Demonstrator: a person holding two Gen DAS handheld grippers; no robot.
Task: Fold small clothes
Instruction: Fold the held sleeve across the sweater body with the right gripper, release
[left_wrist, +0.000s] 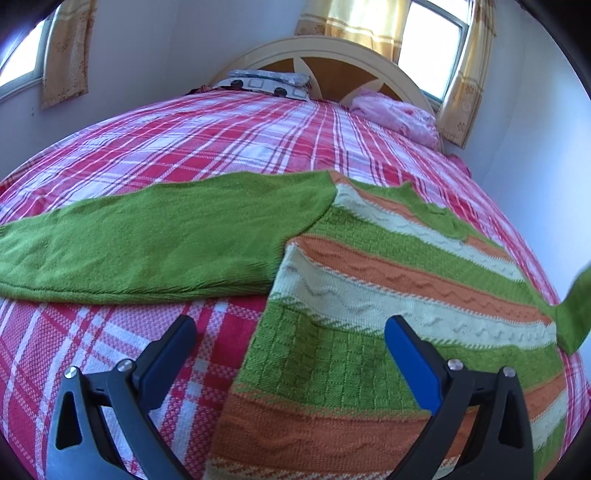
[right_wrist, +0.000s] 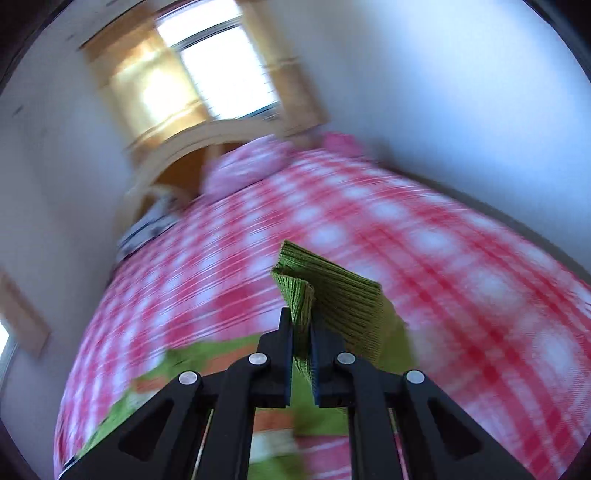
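Light source: daylight from the windows (left_wrist: 432, 40), blown out to white in both views.
Curtains (left_wrist: 469, 74): glow yellow, backlit.
Brightness: bright, with a cool bluish cast on the walls (left_wrist: 192, 40).
Left wrist view: sharp; soft shadow under the sweater (left_wrist: 369, 266) sleeve.
Right wrist view: heavy motion blur across the bedspread (right_wrist: 424, 240); only the green cuff (right_wrist: 317, 291) stays crisp.
Edges: fisheye bending, dark corner vignette.

— Where is the green, orange and cream striped knitted sweater (left_wrist: 388, 295) laid?
— On the red-and-white plaid bedspread (left_wrist: 192, 136), one sleeve (left_wrist: 147, 240) stretched leftward.
— And behind it?
— Pillows (left_wrist: 269, 83), seemingly against the arched wooden headboard (left_wrist: 332, 62).
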